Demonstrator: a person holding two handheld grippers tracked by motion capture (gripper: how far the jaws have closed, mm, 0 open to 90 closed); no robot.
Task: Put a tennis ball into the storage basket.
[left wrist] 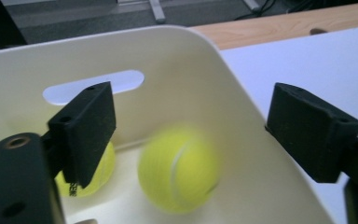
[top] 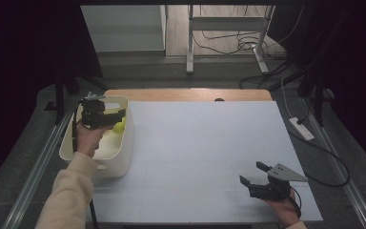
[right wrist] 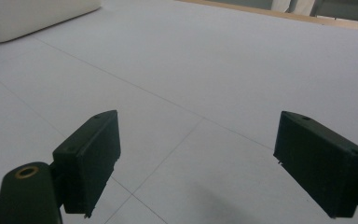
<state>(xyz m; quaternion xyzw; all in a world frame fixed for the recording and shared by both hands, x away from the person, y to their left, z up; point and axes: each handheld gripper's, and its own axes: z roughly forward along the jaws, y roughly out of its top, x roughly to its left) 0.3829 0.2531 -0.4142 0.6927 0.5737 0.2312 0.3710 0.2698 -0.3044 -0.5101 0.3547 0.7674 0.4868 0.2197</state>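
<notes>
Left gripper (top: 116,114) hangs over the cream bin (top: 127,138), jaws spread wide with nothing between them. Seen from its own camera, a tennis ball (left wrist: 178,169) sits blurred just below and between the jaws, inside the bin. The blur suggests it is dropping or rolling, so my guess is a release straight into the bin. A second tennis ball (left wrist: 91,179) lies on the bin floor beside it, partly hidden behind the jaw on the left of that view. Holding the gripper above the rim looks deliberate: the ball falls within the walls and can't roll off.

Right gripper (top: 253,177) rests low, well apart from the bin, near the person's edge of the white table (top: 205,138). Its jaws are also spread and empty, pointing across bare surface. Likely parked, waiting, clear of the left hand (top: 88,138).

Count:
- grippers: two, both released
- tennis balls: two, both in the bin
- bins: one, with a handle slot (left wrist: 93,86) in the far wall

Wooden tabletop edge (top: 186,94) shows beyond the bin.
</notes>
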